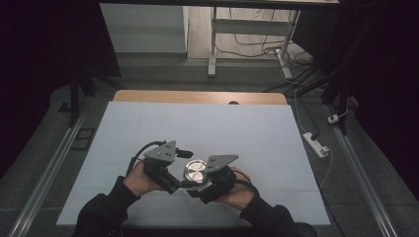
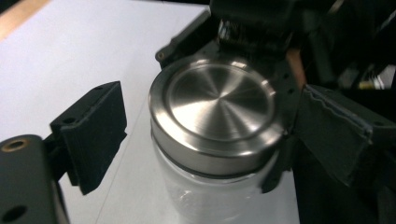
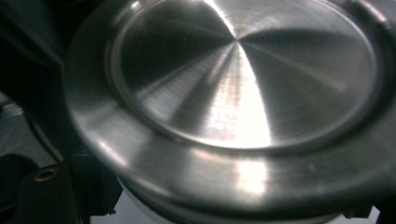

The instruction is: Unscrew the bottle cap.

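Two grippers flank the jar (image 2: 212, 186): right gripper (image 1: 210, 185) jaws pinch its glass body, left gripper (image 1: 180, 183) jaws spread off the steel lid (image 2: 219, 105).

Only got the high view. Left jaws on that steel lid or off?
Observer: Off. The left gripper view shows one jaw apart from the lid, with white table between them.
Operator: What's under the lid?
Observer: A clear glass jar, upright.
Operator: Right gripper?
Observer: The right gripper is shut on the glass jar just below the lid's rim.
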{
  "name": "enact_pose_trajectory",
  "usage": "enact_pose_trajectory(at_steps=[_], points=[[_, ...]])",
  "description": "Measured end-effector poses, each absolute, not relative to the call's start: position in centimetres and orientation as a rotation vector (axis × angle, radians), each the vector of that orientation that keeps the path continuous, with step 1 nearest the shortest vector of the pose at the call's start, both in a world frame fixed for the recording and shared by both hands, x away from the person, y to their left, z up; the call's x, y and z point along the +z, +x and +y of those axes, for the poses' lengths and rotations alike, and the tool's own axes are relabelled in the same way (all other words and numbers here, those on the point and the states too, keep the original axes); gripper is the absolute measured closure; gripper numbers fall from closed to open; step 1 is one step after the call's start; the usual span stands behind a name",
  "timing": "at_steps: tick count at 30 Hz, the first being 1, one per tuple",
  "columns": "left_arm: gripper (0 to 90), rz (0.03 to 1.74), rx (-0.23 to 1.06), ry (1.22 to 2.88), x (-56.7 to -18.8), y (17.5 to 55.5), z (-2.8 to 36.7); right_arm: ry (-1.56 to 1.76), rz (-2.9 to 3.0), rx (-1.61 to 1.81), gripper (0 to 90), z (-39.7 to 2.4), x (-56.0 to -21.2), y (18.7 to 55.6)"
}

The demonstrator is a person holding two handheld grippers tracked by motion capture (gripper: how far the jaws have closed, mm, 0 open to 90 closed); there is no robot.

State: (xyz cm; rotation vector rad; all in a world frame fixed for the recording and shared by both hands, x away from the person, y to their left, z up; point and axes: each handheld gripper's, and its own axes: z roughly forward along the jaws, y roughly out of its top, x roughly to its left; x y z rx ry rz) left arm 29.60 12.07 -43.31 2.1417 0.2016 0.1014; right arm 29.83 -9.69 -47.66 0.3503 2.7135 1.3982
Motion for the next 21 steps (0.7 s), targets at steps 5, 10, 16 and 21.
enact_pose_trajectory(at_steps=[5, 10, 16, 21], points=[[16.6, 0.138, 0.091, 2.173, -43.9, 29.5, 11.6, 0.325, 2.74, 1.366, 14.9, -9.4, -47.9, 29.5], [19.4, 0.178, 0.163, 2.168, -43.9, 29.1, 11.2, 0.347, 2.717, 1.354, 14.9, -9.6, -47.8, 29.7], [19.5, 0.288, 0.258, 2.17, -43.9, 28.7, 10.2, 0.446, 2.662, 1.33, 14.9, -9.8, -47.9, 30.1], [19.1, 0.429, 0.379, 2.17, -43.7, 27.9, 8.4, 0.528, 2.628, 1.321, 14.9, -10.2, -47.9, 30.6]])
